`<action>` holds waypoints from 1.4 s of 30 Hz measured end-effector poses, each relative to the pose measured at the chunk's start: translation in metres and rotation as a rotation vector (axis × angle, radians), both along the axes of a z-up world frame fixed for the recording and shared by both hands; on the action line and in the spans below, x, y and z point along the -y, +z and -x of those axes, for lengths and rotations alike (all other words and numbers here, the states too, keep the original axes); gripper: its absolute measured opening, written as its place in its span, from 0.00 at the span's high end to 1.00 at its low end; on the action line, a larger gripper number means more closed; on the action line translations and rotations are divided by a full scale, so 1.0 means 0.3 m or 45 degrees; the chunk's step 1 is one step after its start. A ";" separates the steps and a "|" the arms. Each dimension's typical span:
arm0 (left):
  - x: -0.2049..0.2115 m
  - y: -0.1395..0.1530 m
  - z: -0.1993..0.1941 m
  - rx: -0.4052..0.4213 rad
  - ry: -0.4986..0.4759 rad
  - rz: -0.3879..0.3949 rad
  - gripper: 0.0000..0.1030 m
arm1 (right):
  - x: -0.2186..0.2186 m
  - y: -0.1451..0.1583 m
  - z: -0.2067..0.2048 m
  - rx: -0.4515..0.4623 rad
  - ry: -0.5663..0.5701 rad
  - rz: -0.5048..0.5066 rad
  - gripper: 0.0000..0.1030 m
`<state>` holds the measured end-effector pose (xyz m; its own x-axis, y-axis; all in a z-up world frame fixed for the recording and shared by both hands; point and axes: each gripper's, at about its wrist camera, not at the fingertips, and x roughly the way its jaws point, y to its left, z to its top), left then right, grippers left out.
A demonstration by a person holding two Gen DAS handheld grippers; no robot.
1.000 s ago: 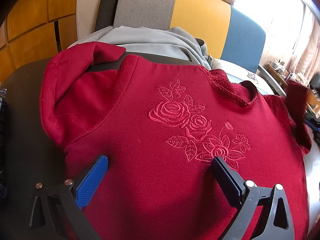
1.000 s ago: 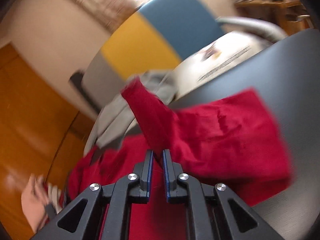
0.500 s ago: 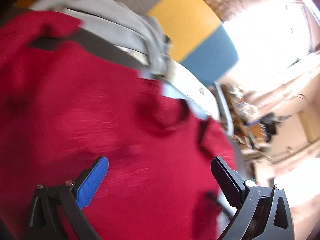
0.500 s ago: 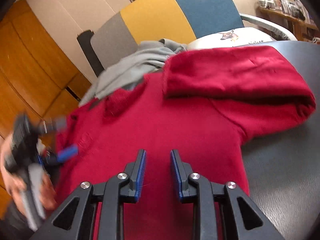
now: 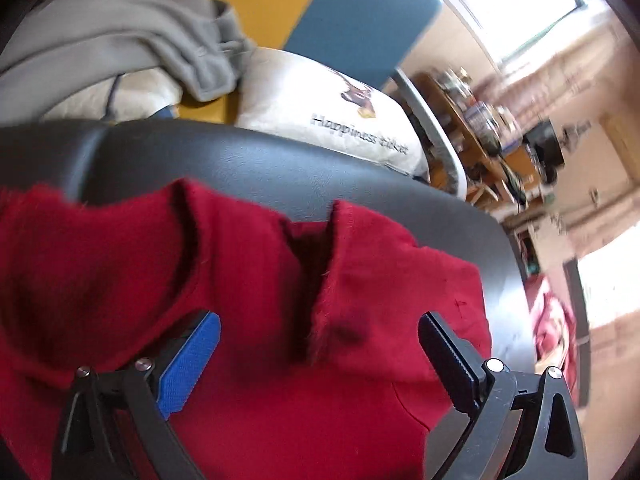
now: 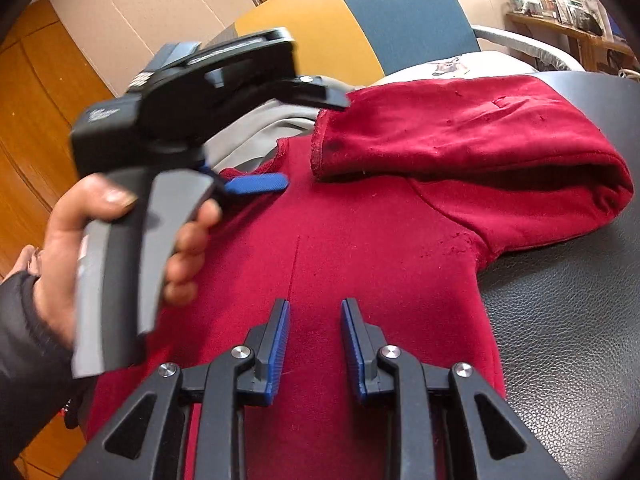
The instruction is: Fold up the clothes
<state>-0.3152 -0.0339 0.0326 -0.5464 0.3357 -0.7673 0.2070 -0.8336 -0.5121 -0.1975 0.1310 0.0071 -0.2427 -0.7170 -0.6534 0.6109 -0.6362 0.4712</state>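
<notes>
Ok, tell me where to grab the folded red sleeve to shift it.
Take the red sleeve at its cuff edge, which lies loose on the sweater body, coming in from the collar side. The far end is a rounded fold against the black table, offering no free edge.

- We see a black leather surface across the middle of the left view.
- Behind it, upper left, lies a grey garment.
- A white pillow with printed lettering sits centre top.
- A yellow and blue chair back fills the top.
- A cluttered shelf stands at right.
</notes>
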 end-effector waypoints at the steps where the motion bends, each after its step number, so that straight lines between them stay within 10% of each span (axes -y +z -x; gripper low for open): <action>1: -0.012 -0.001 0.013 0.004 -0.032 0.023 0.04 | -0.004 -0.001 0.002 0.007 -0.001 0.010 0.74; 2: -0.019 -0.002 0.021 0.008 -0.049 0.049 0.08 | -0.007 -0.002 0.003 0.015 -0.003 0.021 0.74; 4: -0.031 0.002 0.031 0.014 -0.081 0.095 0.49 | -0.011 -0.005 0.006 0.024 -0.004 0.034 0.74; 5: -0.038 0.005 0.034 0.017 -0.097 0.118 0.98 | -0.011 -0.006 0.005 0.025 -0.004 0.036 0.74; 29: 0.260 0.549 -0.393 -0.480 0.159 0.108 0.96 | -0.038 -0.012 0.020 0.070 -0.010 0.074 0.74; 42: 0.528 0.260 -0.667 -0.248 0.406 0.112 0.96 | -0.046 -0.016 0.039 0.119 -0.010 0.119 0.74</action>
